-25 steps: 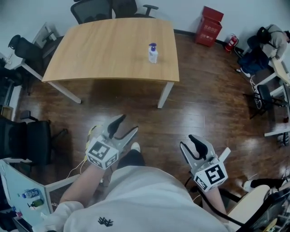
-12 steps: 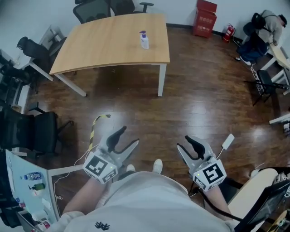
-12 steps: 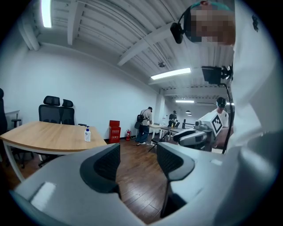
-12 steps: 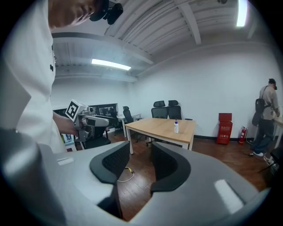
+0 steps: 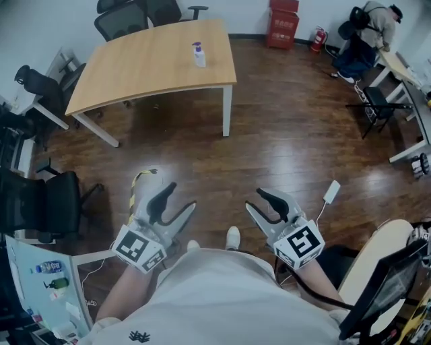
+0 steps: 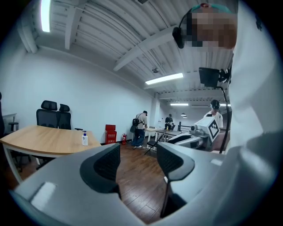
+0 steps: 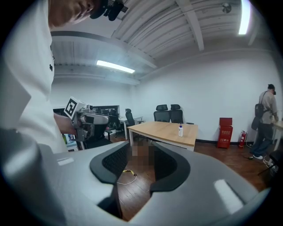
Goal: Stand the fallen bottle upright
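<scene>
A white pump bottle (image 5: 199,55) with a blue top stands upright near the right end of the wooden table (image 5: 141,67), far across the room. It also shows small in the left gripper view as the bottle (image 6: 84,138) and in the right gripper view as the bottle (image 7: 180,130). My left gripper (image 5: 179,199) hangs over the dark wood floor close to my body, open and empty. My right gripper (image 5: 255,201) is beside it, also open with nothing between its jaws. Both point toward the table but are well short of it.
Black office chairs (image 5: 121,17) stand behind the table, and another chair (image 5: 50,202) is at my left. A red box (image 5: 283,15) and a fire extinguisher (image 5: 318,38) sit by the far wall. A person (image 5: 367,27) stands at desks on the right. A yellow cable (image 5: 138,185) lies on the floor.
The table and bottle have drawn farther off and slid left in the head view as I backed away. Both grippers stayed open and moved with me.
</scene>
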The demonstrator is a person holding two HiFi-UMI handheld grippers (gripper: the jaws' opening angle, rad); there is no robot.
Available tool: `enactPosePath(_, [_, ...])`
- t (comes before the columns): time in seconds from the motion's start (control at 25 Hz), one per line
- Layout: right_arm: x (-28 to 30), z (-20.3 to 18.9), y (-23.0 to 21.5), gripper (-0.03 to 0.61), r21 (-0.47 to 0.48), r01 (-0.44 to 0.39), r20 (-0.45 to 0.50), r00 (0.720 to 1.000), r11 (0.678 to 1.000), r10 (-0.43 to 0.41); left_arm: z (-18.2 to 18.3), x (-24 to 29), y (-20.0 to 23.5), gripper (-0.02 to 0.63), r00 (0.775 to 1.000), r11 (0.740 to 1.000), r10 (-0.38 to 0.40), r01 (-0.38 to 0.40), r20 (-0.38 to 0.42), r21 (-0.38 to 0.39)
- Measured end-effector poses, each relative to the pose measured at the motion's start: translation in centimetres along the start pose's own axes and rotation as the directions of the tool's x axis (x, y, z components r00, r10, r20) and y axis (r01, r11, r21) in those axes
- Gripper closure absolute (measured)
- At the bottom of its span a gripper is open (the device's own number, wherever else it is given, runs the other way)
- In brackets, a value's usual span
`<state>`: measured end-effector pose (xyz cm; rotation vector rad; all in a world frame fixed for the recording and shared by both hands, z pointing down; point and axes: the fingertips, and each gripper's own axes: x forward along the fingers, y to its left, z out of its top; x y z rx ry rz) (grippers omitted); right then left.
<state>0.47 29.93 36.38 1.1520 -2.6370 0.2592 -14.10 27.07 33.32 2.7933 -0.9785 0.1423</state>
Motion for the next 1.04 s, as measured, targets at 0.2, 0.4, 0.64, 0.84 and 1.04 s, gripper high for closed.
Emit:
enactPosePath(0.2, [1.4, 0.6, 2.6, 0.426, -0.037, -0.010, -0.023, 1.000, 0.999, 0.009, -0.9, -2.4, 0.0, 0.353, 1.000, 1.000, -0.011, 0.010, -0.012, -0.011])
enactPosePath(0.4, [1.8, 0.9, 4.9, 0.428, -0.049, -0.006, -0.025, 1.000, 0.999, 0.004, -1.9, -4.3, 0.3, 0.353, 0.999, 0.999, -0.023, 0.022, -0.022, -0.025])
enactPosePath(0.64, [1.6, 0.8, 6.0, 0.428, -0.043, 0.023, -0.023, 0.999, 0.999, -0.024, -2.2, -4.6, 0.0, 0.353, 0.998, 0.997, -0.061, 0.060, -0.025, -0.038])
enactPosePath(0.84, [1.5, 0.2, 5.5, 0.430, -0.030, 0.032, -0.027, 0.999, 0.999, -0.032, -2.7, -3.7, 0.1, 0.353, 0.996, 0.996, -0.076, 0.075, -0.037, -0.047])
enactPosePath(1.04, [0.9, -0.5, 3.2, 0.433, -0.027, 0.041, -0.041, 0.998, 0.999, -0.042, -3.1, -1.5, -0.3, 0.354, 0.996, 0.995, -0.077, 0.074, -0.044, -0.066])
